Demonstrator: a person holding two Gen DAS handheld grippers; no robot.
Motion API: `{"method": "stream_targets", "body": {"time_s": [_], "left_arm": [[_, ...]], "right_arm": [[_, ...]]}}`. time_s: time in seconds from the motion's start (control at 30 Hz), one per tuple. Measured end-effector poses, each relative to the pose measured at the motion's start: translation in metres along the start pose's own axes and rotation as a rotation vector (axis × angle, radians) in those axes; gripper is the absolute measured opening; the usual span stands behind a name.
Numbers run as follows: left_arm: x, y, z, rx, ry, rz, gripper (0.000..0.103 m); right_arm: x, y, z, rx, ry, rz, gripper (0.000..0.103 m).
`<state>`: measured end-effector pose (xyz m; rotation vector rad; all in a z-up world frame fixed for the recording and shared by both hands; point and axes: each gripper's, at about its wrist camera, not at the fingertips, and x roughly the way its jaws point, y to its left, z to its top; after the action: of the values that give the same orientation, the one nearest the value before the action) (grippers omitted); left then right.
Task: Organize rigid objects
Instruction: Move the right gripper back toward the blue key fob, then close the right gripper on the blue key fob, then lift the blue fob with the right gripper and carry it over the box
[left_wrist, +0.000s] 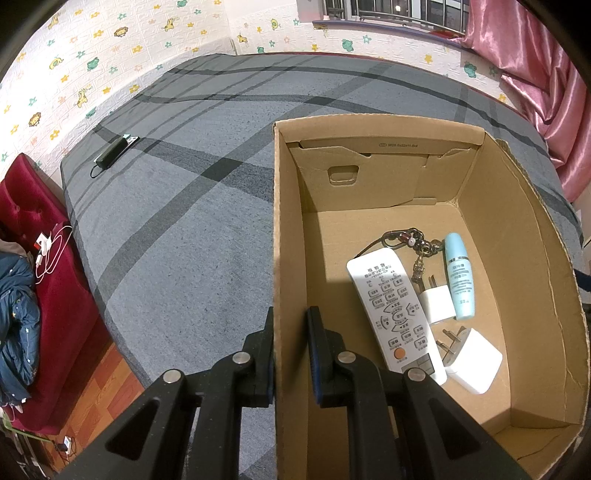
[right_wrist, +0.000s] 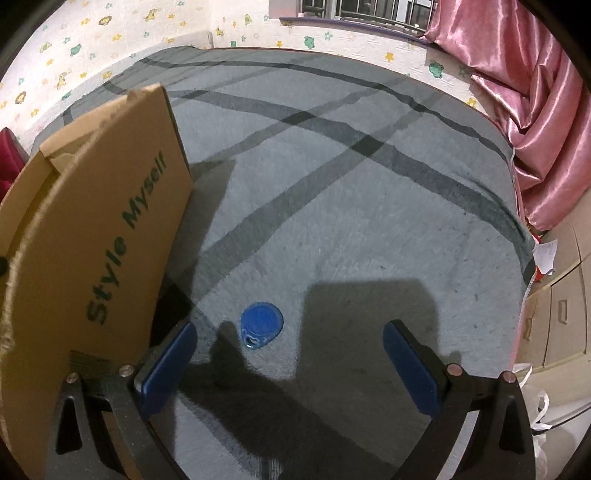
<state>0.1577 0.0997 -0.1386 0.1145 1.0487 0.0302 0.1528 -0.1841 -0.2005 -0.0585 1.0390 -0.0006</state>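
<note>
Mostly done, judging by contents; L wrist view: left gripper (left_wrist: 290, 350) pinching near wall of cardboard box (left_wrist: 524, 258), one finger outside, one inside; box at frame right holding white remote (left_wrist: 397, 308), keychain (left_wrist: 413, 242), pale-blue tube (left_wrist: 459, 275), two white plug adapters (left_wrist: 437, 304) (left_wrist: 476, 360); black dongle (left_wrist: 110, 151) lying loose on grey bedspread (left_wrist: 184, 240), upper left, probably left to collect. R wrist view: right gripper (right_wrist: 290, 363) spread wide, empty, above blue key fob (right_wrist: 261, 325) at lower centre, just beside box; fob not yet gripped.
</note>
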Motion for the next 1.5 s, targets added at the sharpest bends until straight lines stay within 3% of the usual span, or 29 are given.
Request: {"method": "stream_targets", "body": {"time_s": [0.4,0.47,0.57,0.63,1.1,1.5], "left_arm": [[0.000,0.000,0.000,-0.001,-0.002,0.000,0.015],[0.000,0.000,-0.001,-0.003,-0.003,0.000,0.015],[0.001,0.000,-0.001,-0.003,-0.004,0.002,0.015],[0.000,0.000,-0.001,-0.005,-0.005,0.001,0.015],[0.000,-0.001,-0.002,-0.002,-0.007,0.004,0.015],[-0.001,-0.001,-0.003,0.000,-0.008,0.008,0.015]], "right_arm": [[0.030,0.002,-0.010,0.022,0.015,0.001,0.097],[0.029,0.002,-0.011,0.020,0.008,0.002,0.092],[0.025,0.001,-0.010,0.025,-0.004,0.006,0.064],[0.023,0.002,-0.009,0.024,-0.005,0.022,0.028],[0.006,0.000,-0.008,0.033,-0.023,0.046,0.028],[-0.035,0.002,-0.001,0.040,-0.071,0.031,0.028]]}}
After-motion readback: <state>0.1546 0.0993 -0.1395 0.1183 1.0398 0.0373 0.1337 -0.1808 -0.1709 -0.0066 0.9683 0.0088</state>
